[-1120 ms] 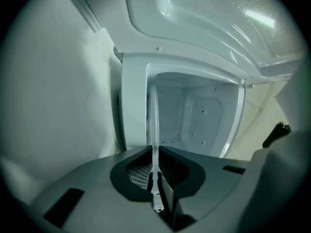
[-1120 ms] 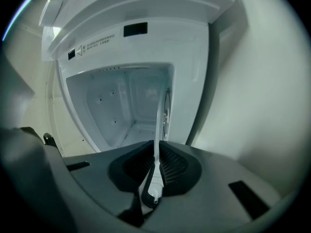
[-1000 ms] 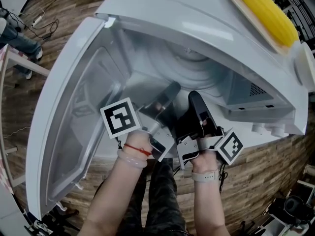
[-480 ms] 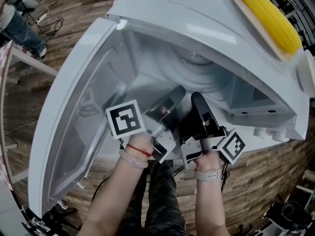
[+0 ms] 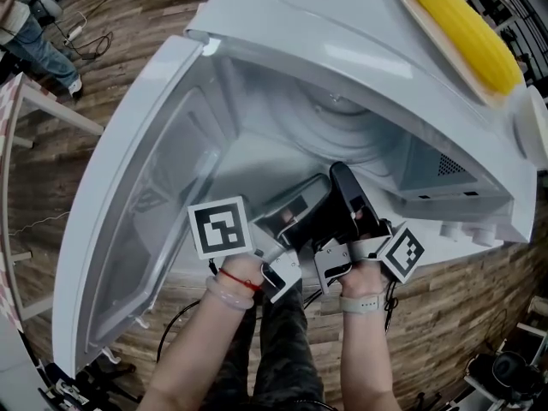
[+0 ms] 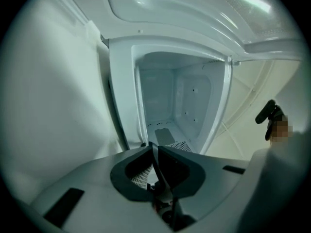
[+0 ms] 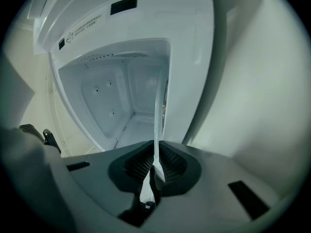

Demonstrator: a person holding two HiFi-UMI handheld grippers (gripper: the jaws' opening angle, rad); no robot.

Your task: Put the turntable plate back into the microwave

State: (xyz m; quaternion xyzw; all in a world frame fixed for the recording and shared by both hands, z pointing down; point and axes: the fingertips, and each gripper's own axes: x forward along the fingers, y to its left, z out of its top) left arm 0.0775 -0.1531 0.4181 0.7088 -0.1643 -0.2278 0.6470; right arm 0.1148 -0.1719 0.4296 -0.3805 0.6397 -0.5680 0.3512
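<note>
At the mouth of the open microwave, gripped the turntable plate by its near rim, with most of the ringed glass already inside the cavity. Read the right gripper as clamped on that rim, jaws pinched onto the pale edge-on glass. Judged the left gripper much the same, jaws closed down on a thin sliver, most likely the same rim.

Against a second ago, found the left gripper drawn back and lower toward the cavity lip, and the right gripper nearly in place. Took this as levelling the plate for setting down, not pushing deeper. Not yet released; could not tell whether seated on its hub.

Found the door swung wide to the left, clear of both hands. Noted a corn cob on a tray on the roof, knobs at the right front, and a person far off on the wooden floor, all well apart from the work. Saw nothing inside blocking the way. Judged the close side walls and the slick glass the main hazards.
</note>
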